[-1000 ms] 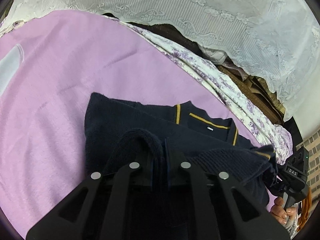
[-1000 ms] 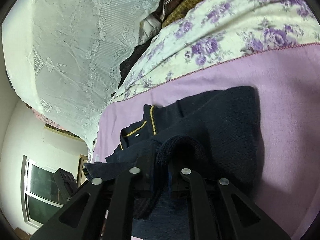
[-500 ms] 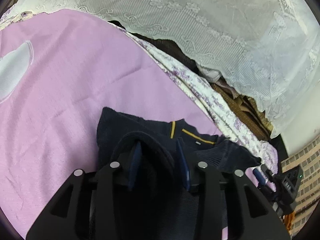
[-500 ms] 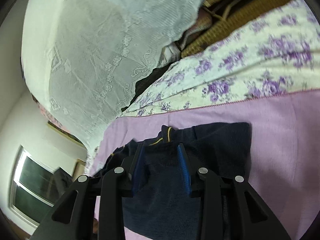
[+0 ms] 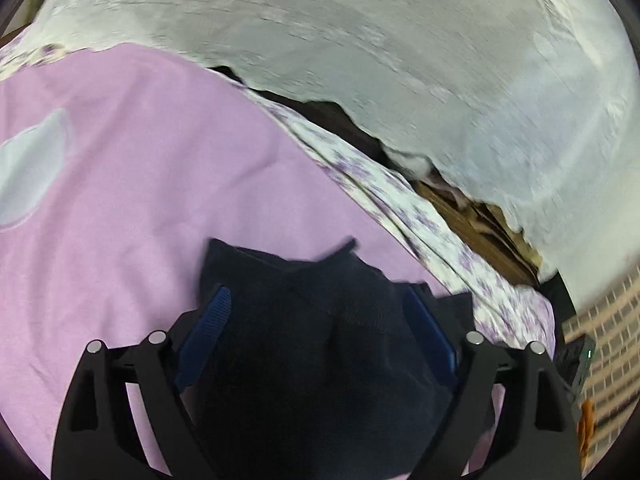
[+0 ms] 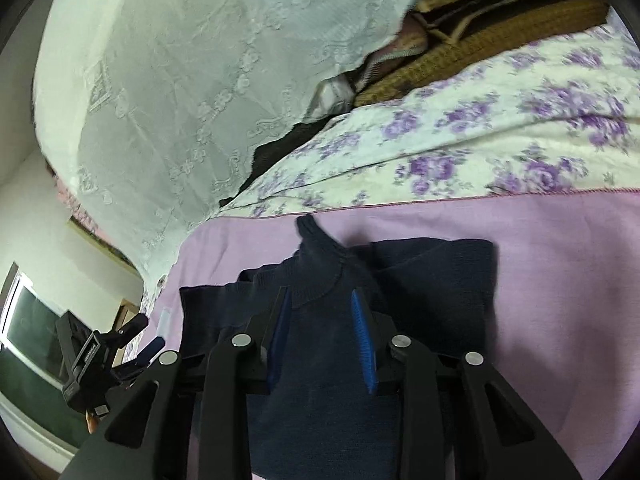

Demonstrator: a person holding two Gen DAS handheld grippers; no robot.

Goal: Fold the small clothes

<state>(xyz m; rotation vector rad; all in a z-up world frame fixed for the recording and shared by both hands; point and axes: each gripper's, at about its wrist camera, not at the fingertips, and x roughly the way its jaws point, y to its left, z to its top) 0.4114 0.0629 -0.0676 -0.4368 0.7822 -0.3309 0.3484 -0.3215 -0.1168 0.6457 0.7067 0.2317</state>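
A small navy knit top (image 5: 320, 344) lies folded on the pink sheet (image 5: 132, 200); its collar is hidden under the fold. My left gripper (image 5: 316, 296) hovers just over it, jaws opening wide, with bunched fabric between the blue pads (image 5: 212, 320) but not pinched. In the right wrist view the same navy top (image 6: 436, 280) lies under my right gripper (image 6: 320, 294). Its jaws stand partly apart and are closing a little, with cloth lying between the pads (image 6: 364, 340), which do not press on it. The left gripper (image 6: 92, 356) also shows at the lower left there.
A purple-flowered quilt (image 6: 480, 140) borders the pink sheet on the far side. Behind it hangs a white lace cloth (image 6: 180, 100) over brown woven items (image 6: 500, 40). A pale round patch (image 5: 28, 172) sits on the sheet at far left. A dark window (image 6: 28, 340) is at the left.
Both grippers were shut on a fold of the navy top and have let go and risen. The fold now covers the yellow-trimmed collar.
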